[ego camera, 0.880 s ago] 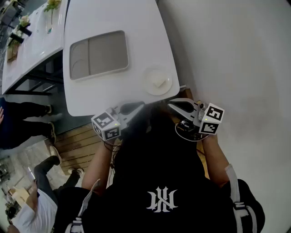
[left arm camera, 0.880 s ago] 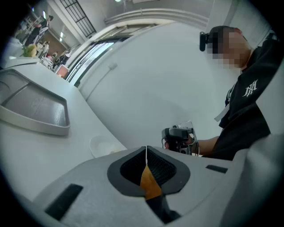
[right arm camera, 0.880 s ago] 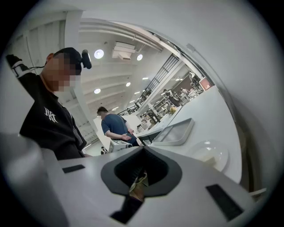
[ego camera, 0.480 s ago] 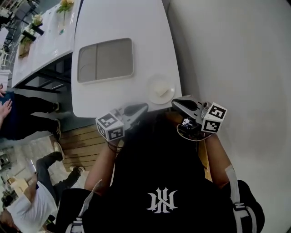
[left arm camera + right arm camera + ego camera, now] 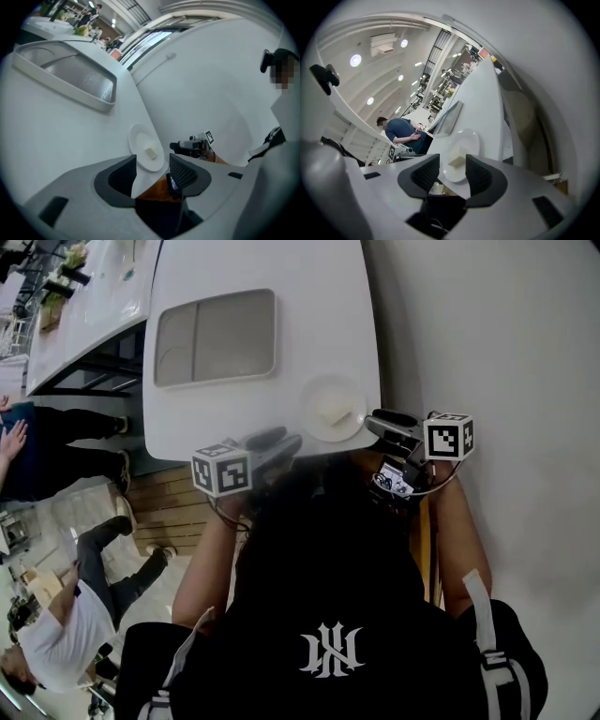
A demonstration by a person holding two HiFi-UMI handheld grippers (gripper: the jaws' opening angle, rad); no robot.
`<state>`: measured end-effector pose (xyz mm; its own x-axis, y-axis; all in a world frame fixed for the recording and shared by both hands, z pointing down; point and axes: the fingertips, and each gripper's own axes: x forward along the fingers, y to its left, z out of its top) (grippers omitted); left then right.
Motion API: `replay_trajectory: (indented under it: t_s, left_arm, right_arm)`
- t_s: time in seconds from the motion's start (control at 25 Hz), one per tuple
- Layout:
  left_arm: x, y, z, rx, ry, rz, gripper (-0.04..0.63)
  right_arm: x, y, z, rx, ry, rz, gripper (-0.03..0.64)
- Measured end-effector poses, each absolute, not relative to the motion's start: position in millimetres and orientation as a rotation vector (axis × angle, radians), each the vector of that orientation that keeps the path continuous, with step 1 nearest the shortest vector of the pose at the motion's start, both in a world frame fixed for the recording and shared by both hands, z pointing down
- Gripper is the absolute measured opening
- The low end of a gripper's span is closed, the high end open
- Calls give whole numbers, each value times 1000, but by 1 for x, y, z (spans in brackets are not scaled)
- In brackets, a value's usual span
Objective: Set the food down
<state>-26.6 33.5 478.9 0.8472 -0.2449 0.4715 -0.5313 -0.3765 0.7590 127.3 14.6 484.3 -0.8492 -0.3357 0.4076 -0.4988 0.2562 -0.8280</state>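
A small white plate (image 5: 333,409) sits at the near right corner of the white table (image 5: 253,277), with one pale block of food (image 5: 334,414) on it. My left gripper (image 5: 284,442) hovers open and empty at the table's near edge, just left of the plate. My right gripper (image 5: 373,420) is open and empty too, just right of the plate, off the table's corner. In the left gripper view the plate (image 5: 146,152) and food (image 5: 151,153) lie just beyond the jaws (image 5: 152,171). In the right gripper view the food (image 5: 457,161) shows between the open jaws (image 5: 452,174), farther off.
A grey two-part tray (image 5: 216,337) lies on the table beyond the plate. A white wall (image 5: 487,352) runs close along the right. People stand and crouch at the left (image 5: 56,634) on a wooden floor (image 5: 169,512). Another table (image 5: 84,306) stands at far left.
Both grippers have come closer to the plate, which now lies between them at the table's near corner. The right gripper has swung so that its jaws point left at the plate.
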Motion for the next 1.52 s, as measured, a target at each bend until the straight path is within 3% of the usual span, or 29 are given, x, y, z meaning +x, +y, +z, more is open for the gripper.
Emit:
replay_trajectory:
  t_s: [0.88, 1.2, 1.28, 1.4, 1.52]
  left_arm:
    - [1, 32, 517, 1666, -609, 445, 192]
    - [3, 31, 517, 1665, -618, 422, 189]
    - [-1, 31, 520, 1669, -640, 436, 167]
    - [-8, 33, 527, 1670, -671, 487, 48]
    - [-11, 36, 527, 1658, -663, 494, 38]
  right_arm:
    - [123, 9, 528, 571, -2032, 1698, 149]
    - [115, 14, 529, 541, -2015, 1724, 115]
    - [117, 16, 533, 550, -1997, 1714, 76]
    - [120, 19, 537, 560, -1978, 1742, 34]
    - [119, 19, 533, 546, -1974, 1794, 23]
